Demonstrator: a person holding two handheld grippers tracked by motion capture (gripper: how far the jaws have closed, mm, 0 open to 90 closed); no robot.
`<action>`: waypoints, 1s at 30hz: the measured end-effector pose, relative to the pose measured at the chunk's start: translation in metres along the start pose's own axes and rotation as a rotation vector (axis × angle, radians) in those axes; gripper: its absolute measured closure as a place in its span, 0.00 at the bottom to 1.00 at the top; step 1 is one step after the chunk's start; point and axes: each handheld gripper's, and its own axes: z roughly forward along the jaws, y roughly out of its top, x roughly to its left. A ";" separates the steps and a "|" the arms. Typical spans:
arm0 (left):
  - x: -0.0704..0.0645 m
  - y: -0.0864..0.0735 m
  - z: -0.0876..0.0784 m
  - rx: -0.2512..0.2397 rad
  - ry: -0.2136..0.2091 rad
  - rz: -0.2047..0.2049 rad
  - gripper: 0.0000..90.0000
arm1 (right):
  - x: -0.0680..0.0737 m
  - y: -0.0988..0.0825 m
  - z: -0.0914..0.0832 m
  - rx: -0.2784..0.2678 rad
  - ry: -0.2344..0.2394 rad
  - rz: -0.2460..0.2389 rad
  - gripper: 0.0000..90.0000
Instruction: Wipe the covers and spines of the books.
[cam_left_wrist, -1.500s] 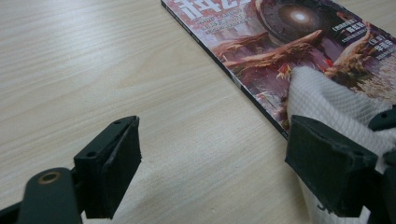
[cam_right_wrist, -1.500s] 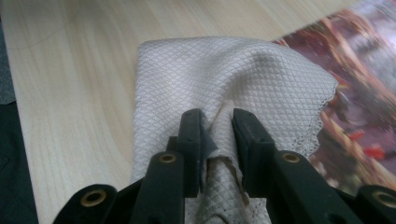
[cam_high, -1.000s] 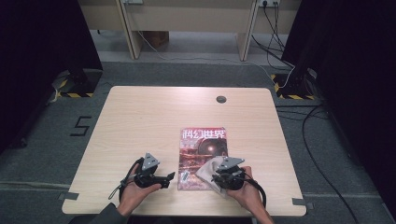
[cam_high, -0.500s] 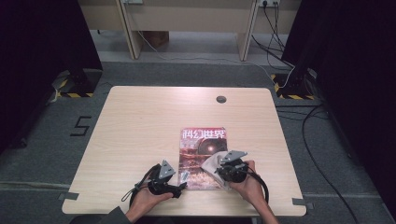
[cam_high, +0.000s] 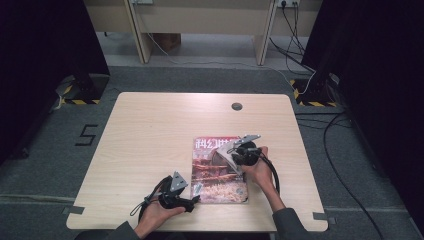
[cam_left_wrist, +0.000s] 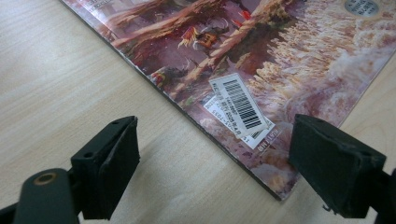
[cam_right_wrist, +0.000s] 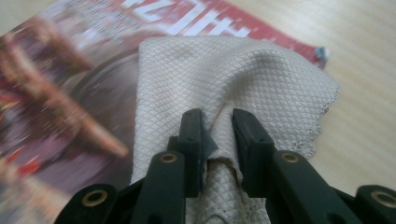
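Moved up the magazine (cam_high: 218, 170), right gripper (cam_right_wrist: 218, 122) pinches cloth (cam_right_wrist: 243, 79); left gripper (cam_left_wrist: 224, 154) gapes.

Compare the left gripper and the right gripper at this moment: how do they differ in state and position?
The left gripper is open and holds nothing, while the right gripper is shut on a pale cloth. The left gripper sits at the near corner of the magazine, its jaws on either side of that corner; the right gripper is over the magazine's far half, with the cloth lying on the cover. Both have black jaws and are held by hand.
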 end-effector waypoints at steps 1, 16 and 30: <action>0.000 0.000 0.000 0.000 -0.001 0.003 0.17 | -0.003 0.002 0.003 -0.004 -0.005 0.007 0.82; 0.000 0.000 0.000 0.002 -0.006 -0.003 0.17 | -0.029 0.014 0.017 -0.031 -0.084 0.027 0.83; 0.001 0.000 0.000 0.002 -0.005 -0.003 0.17 | 0.007 0.034 0.031 -0.032 -0.011 -0.062 0.83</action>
